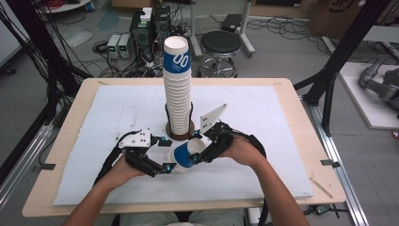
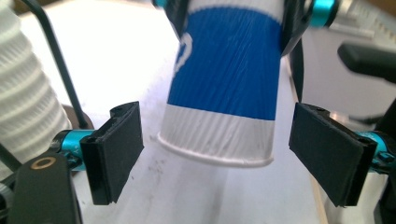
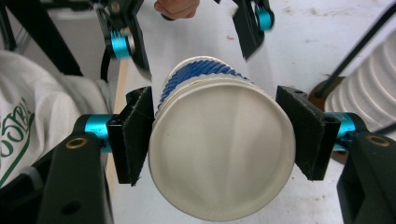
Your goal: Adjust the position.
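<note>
A blue-and-white paper cup (image 1: 186,154) lies on its side in the air just in front of a tall stack of the same cups (image 1: 178,94). My right gripper (image 1: 201,148) is shut on the cup near its open rim; in the right gripper view both pads (image 3: 135,135) press the cup (image 3: 219,163) from either side. My left gripper (image 1: 165,154) is open around the cup's closed base. In the left gripper view its pads (image 2: 116,149) stand clear of the cup (image 2: 224,93) on both sides.
The stack stands in a dark round holder (image 1: 181,135) with a black wire upright, on a white foam mat (image 1: 117,117) over a wooden table (image 1: 66,146). A stool (image 1: 220,44), electronics boxes and cables lie on the floor beyond.
</note>
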Available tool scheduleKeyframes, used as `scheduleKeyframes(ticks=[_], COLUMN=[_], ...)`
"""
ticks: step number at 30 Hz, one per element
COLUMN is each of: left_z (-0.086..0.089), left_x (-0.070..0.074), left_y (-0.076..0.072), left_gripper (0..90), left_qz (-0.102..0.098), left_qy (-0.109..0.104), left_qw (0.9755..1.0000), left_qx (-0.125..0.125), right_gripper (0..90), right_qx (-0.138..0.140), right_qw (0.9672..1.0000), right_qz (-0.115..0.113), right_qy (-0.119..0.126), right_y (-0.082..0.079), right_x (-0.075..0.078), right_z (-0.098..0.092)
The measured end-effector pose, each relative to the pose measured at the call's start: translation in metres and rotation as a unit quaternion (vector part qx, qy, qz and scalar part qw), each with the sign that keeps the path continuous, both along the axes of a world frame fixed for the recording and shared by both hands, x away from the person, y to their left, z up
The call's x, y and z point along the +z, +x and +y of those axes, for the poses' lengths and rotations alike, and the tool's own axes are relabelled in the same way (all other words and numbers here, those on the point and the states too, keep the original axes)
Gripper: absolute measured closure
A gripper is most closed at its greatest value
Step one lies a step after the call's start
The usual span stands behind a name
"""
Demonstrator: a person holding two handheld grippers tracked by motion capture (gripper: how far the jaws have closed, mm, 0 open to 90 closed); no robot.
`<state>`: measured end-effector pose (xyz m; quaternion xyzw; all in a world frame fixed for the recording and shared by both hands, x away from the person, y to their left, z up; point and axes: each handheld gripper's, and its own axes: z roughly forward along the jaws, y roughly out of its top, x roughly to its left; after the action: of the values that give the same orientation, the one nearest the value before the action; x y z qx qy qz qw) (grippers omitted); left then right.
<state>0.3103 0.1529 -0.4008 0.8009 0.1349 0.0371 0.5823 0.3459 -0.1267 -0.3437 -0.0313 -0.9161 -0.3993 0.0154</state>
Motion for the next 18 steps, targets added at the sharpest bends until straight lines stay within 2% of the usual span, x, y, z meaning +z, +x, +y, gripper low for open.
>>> scheduleKeyframes(ticks=[1,2,3,5,6,7,8,10,12,13,16,18], left_z=[0.0,0.002,0.004,0.006,0.008,0.008,0.009,0.01,0.009,0.009,0.007,0.005], left_x=[0.0,0.001,0.001,0.001,0.001,0.001,0.001,0.0,0.0,-0.001,-0.002,-0.003], left_y=[0.0,0.001,0.001,0.001,0.001,0.001,0.001,0.001,0.001,0.0,-0.001,-0.001], left_gripper=[17.5,17.5,17.4,17.3,16.9,16.9,16.8,16.8,16.8,16.8,16.8,16.8], left_qz=[0.0,-0.004,-0.006,-0.011,-0.014,-0.014,-0.015,-0.014,-0.015,-0.015,-0.015,-0.011], left_qy=[0.0,-0.009,-0.02,-0.037,-0.048,-0.048,-0.053,-0.068,-0.072,-0.075,-0.083,-0.093], left_qw=[1.0,1.0,0.9998,0.9992,0.9986,0.9986,0.9983,0.9974,0.9972,0.9969,0.9963,0.9956], left_qx=[0.0,0.002,0.007,0.014,0.02,0.02,0.02,0.018,0.017,0.016,0.012,0.011], right_gripper=[31.3,31.4,31.3,31.4,31.3,31.3,31.3,31.3,31.3,31.3,31.4,31.4], right_qx=[0.0,-0.007,-0.016,-0.023,-0.033,-0.033,-0.042,-0.05,-0.052,-0.062,-0.068,-0.069], right_qw=[1.0,0.9999,0.9995,0.9991,0.9975,0.9975,0.9957,0.9936,0.9927,0.9899,0.9849,0.9804], right_qz=[0.0,0.002,0.005,0.008,0.012,0.012,0.012,0.015,0.013,0.018,0.023,0.036], right_qy=[0.0,0.008,0.027,0.036,0.061,0.061,0.082,0.1,0.107,0.127,0.158,0.181], right_y=[0.0,0.0,0.001,0.0,0.0,0.0,-0.001,-0.003,-0.004,-0.006,-0.008,-0.009], right_x=[0.0,-0.002,-0.005,-0.007,-0.01,-0.01,-0.014,-0.017,-0.02,-0.024,-0.03,-0.035], right_z=[0.0,-0.004,-0.012,-0.015,-0.022,-0.022,-0.029,-0.034,-0.037,-0.042,-0.05,-0.054])
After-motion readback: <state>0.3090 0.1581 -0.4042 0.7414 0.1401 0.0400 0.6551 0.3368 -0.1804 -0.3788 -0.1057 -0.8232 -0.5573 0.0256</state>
